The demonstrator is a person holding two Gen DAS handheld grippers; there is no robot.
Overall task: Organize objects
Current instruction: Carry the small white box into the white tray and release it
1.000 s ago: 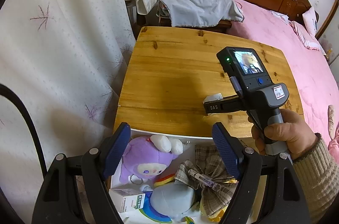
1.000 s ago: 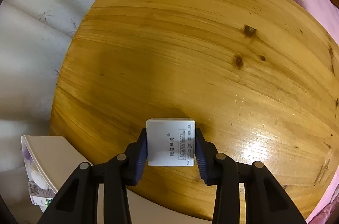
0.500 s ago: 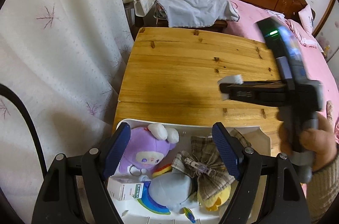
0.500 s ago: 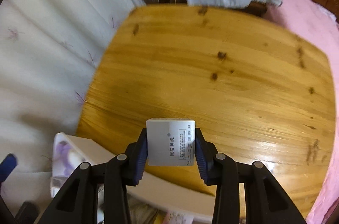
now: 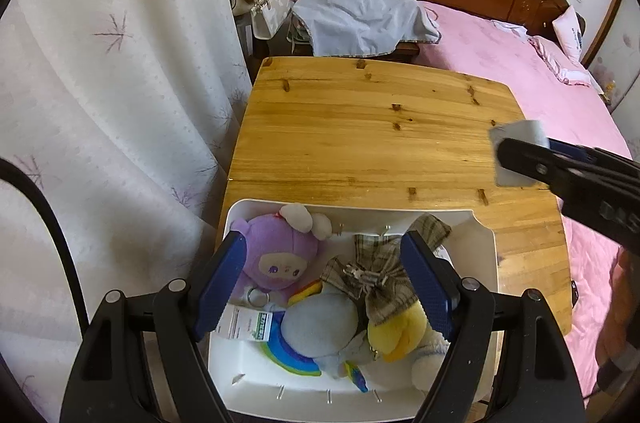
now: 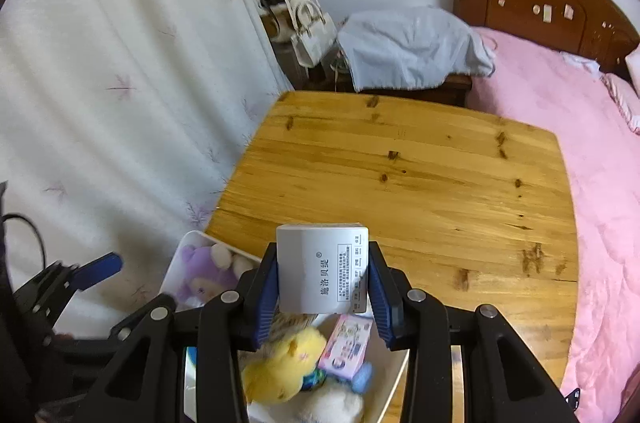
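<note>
My right gripper [image 6: 322, 277] is shut on a small white box [image 6: 320, 269] with Chinese print, held in the air above the near end of the white bin [image 5: 486, 247]. The box also shows at the right of the left wrist view [image 5: 518, 153], clamped by the right gripper [image 5: 520, 163]. My left gripper [image 5: 324, 283] is open and empty, hovering over the bin. In the bin lie a purple plush [image 5: 276, 259], a plaid bow [image 5: 376, 275], a yellow plush [image 5: 394, 331], a grey-blue plush [image 5: 320, 323] and a small medicine box [image 5: 246, 323].
The bin rests at the near edge of a wooden table [image 5: 360, 139]. A white curtain [image 5: 112, 103] hangs at the left. A pink bed [image 5: 540, 75] with wooden headboard lies at the right. A grey cloth [image 5: 360, 19] covers a nightstand behind the table.
My right gripper has lifted the white box off the table and drawn it back over the bin. My left gripper has pulled back and up, bringing the whole bin into view.
</note>
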